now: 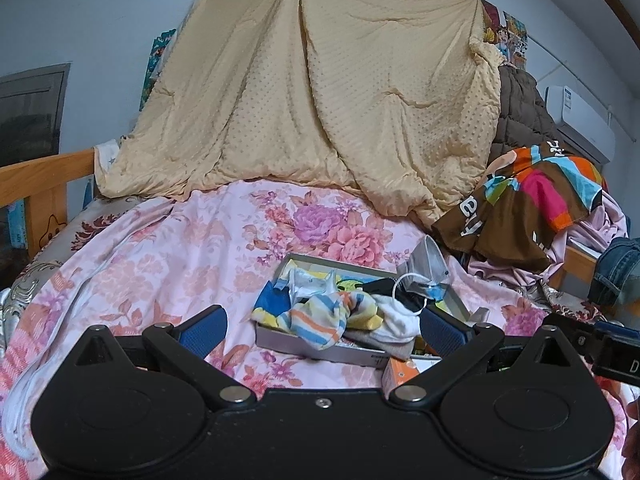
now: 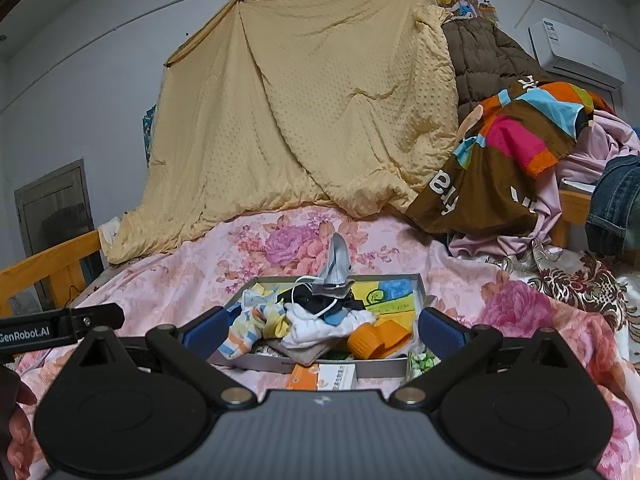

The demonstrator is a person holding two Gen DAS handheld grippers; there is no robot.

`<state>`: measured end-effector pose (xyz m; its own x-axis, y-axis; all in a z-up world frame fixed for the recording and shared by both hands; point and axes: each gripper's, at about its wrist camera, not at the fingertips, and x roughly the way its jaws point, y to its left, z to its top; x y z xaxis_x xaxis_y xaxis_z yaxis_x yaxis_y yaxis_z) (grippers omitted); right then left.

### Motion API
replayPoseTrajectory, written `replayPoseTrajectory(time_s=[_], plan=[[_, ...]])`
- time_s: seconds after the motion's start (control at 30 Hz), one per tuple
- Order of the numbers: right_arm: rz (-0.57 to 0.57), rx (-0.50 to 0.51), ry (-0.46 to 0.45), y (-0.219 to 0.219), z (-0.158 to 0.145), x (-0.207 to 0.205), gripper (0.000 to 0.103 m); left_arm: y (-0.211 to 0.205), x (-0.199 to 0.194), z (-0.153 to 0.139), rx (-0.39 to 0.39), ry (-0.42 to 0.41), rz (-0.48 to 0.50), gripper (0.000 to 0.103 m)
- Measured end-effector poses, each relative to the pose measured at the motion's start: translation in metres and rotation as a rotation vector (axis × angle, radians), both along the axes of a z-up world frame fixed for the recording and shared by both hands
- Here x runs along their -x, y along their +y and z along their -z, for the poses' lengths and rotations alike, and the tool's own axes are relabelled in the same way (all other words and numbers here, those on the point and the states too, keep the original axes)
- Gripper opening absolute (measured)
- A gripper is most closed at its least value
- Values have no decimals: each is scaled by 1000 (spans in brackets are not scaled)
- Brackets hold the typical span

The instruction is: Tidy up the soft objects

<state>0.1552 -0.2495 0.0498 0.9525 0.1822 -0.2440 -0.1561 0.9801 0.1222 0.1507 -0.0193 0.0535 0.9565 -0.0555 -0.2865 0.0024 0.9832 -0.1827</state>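
A shallow grey tray [image 1: 304,345] lies on the floral bed cover and holds a heap of soft things: a striped sock [image 1: 320,318], a white sock [image 1: 394,318], dark cloth and a grey face mask [image 1: 428,260]. In the right wrist view the tray [image 2: 380,366] also holds orange tape rolls [image 2: 374,338], and the mask [image 2: 338,262] stands up at its back. My left gripper [image 1: 322,326] is open and empty just before the tray. My right gripper [image 2: 320,326] is open and empty, also just before it.
A yellow blanket [image 1: 320,92] hangs behind the bed. Piled clothes with a colourful brown cloth [image 1: 528,200] lie at the right. An orange and white box [image 2: 324,376] lies in front of the tray. A wooden bed rail [image 1: 36,188] runs along the left.
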Motion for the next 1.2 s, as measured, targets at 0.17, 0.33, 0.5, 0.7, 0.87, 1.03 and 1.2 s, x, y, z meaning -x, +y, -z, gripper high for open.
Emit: replayPoseTrajectory(time_s=[0.17, 0.33, 0.5, 0.7, 0.87, 1.03, 1.2], plan=[[3, 1, 6, 2, 3, 8, 103, 2, 10, 4, 6, 5, -9, 102], [1, 6, 15, 4, 6, 15, 103, 4, 18, 8, 6, 10, -13, 102], [-3, 14, 24, 6, 10, 22, 103, 5, 24, 11, 1, 17, -16, 102], [-5, 16, 42, 9, 15, 30, 103, 8, 33, 20, 1, 37, -23, 102], [-9, 19, 80, 10, 24, 36, 103, 11, 42, 30, 2, 57, -12, 102], [-7, 20, 120, 10, 32, 42, 103, 11, 50, 38, -8, 76, -4, 102], [9, 11, 141, 8, 36, 48, 103, 14, 54, 45, -4, 106, -11, 102]])
